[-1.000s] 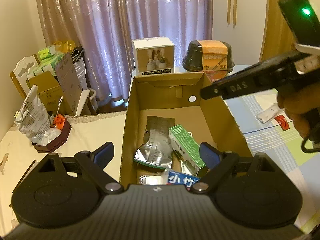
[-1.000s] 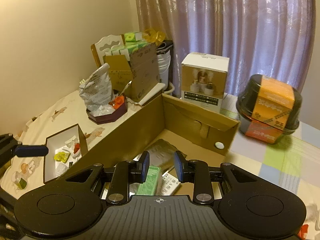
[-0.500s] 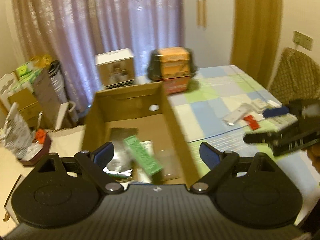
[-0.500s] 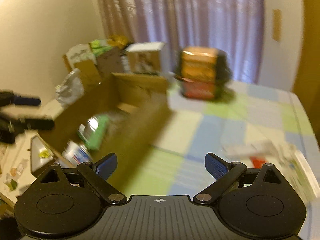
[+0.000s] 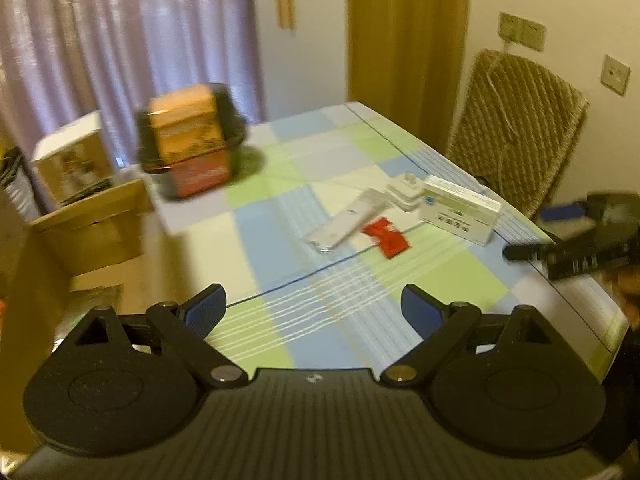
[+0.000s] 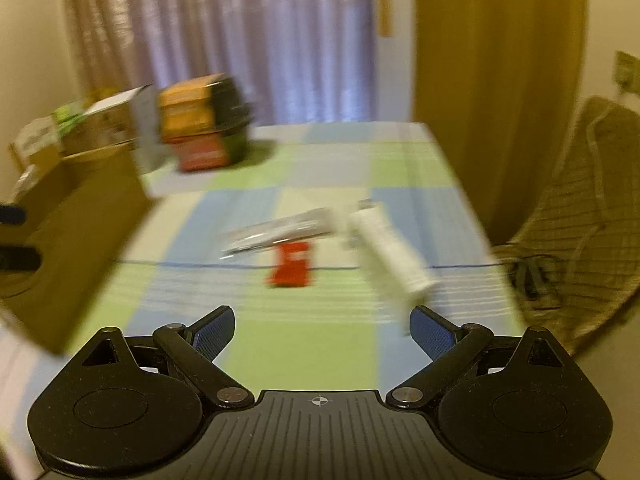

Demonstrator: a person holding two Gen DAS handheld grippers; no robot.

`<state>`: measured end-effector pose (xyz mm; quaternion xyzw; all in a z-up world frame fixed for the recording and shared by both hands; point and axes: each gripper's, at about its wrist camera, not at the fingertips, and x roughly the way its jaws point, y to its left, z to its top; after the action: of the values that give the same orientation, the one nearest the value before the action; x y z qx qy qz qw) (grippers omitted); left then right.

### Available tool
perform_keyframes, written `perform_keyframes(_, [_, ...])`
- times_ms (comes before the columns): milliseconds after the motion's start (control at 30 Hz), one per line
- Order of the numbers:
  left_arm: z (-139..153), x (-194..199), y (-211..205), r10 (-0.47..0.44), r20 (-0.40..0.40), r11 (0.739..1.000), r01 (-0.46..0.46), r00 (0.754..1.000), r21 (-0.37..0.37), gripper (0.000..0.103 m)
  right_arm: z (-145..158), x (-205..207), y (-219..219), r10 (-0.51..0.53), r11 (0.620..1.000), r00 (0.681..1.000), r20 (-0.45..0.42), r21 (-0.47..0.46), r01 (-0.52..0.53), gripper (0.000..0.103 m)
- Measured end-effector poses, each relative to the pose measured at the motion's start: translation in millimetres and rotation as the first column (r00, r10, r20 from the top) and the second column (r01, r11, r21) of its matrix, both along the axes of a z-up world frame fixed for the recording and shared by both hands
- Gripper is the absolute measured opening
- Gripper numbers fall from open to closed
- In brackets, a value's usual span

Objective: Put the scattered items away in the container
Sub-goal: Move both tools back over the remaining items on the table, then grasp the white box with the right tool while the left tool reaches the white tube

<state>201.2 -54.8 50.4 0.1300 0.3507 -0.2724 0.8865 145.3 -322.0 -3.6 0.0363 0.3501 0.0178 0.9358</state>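
Both views have swung off the cardboard box [image 5: 80, 224] onto the surface [image 5: 280, 240]; my left tool [image 5: 312, 312] and right tool [image 6: 322, 330], fingers apart and empty, face the red packet [image 6: 292, 264] for pickup.

Left gripper [image 5: 314, 310] at bottom centre, jaws spread wide, nothing between them. Mid-frame on the checked cloth [image 5: 280, 248]: white packet [image 5: 346, 224], red sachet [image 5: 387, 237], white box [image 5: 460, 210], close together. Cardboard box [image 5: 86, 220] at left edge, blurred. Right gripper [image 5: 536, 232] at right edge, apparently parted.
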Motion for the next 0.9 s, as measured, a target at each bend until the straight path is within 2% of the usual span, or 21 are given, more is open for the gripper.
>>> perform_keyframes(167, [-18.4,18.8,-34.7,-0.041,-0.028,0.999,0.041,0.999,0.017,0.092,-6.9,25.0,-37.7,-0.036,0.998,0.999,-0.015,-0.055,0.036,0.099])
perform_keyframes(300, [-35.1,38.5,-57.4,-0.072,-0.039,0.997,0.074,0.997,0.038,0.092,-12.1,47.4,-54.5,0.023,0.996,0.999,-0.038,-0.086,-0.026,0.099])
perform_keyframes(400, [-46.8,51.4,-73.7,-0.1,-0.043,0.993,0.103,0.994,0.055,0.092,-18.4,73.8,-55.7,0.085,0.991,0.992,-0.089,-0.098,-0.093,0.098])
perform_keyframes(467, [-53.2,59.4,-82.0,-0.114,-0.046,0.991,0.116,0.992,0.061,0.092,-21.5,94.4,-55.2,0.142,0.981,0.979,-0.144,-0.113,-0.159,0.084])
perform_keyframes(633, [-70.0,82.3,-97.9,-0.123,-0.049,0.99,0.126,0.991,0.069,0.092,-34.3,144.8,-53.1,0.25,0.947,0.92,-0.301,-0.12,-0.297,0.082])
perform_keyframes(667, [-73.8,87.8,-100.3,-0.122,-0.051,0.989,0.126,0.991,0.072,0.092,-37.5,154.2,-53.1,0.26,0.944,0.906,-0.336,-0.11,-0.311,0.072])
perform_keyframes(700, [-77.2,92.5,-102.2,-0.122,-0.051,0.989,0.126,0.991,0.075,0.092,-41.2,162.6,-53.4,0.265,0.941,0.892,-0.366,-0.103,-0.321,0.067])
perform_keyframes(800, [-87.5,107.2,-107.2,-0.128,-0.05,0.987,0.132,0.991,0.09,0.092,-51.5,181.2,-50.0,0.285,0.926,0.848,-0.448,-0.1,-0.364,0.064])
perform_keyframes(833, [-91.2,112.5,-109.3,-0.131,-0.048,0.986,0.135,0.99,0.098,0.092,-55.5,185.8,-48.7,0.286,0.925,0.838,-0.465,-0.094,-0.368,0.059])
perform_keyframes(867, [-94.3,118.3,-111.4,-0.133,-0.046,0.985,0.138,0.99,0.105,0.092,-59.0,190.0,-48.9,0.285,0.926,0.829,-0.48,-0.084,-0.367,0.04])
perform_keyframes(900, [-97.4,125.2,-113.6,-0.134,-0.045,0.984,0.138,0.99,0.109,0.092,-61.8,194.2,-49.3,0.285,0.929,0.823,-0.491,-0.07,-0.363,0.032])
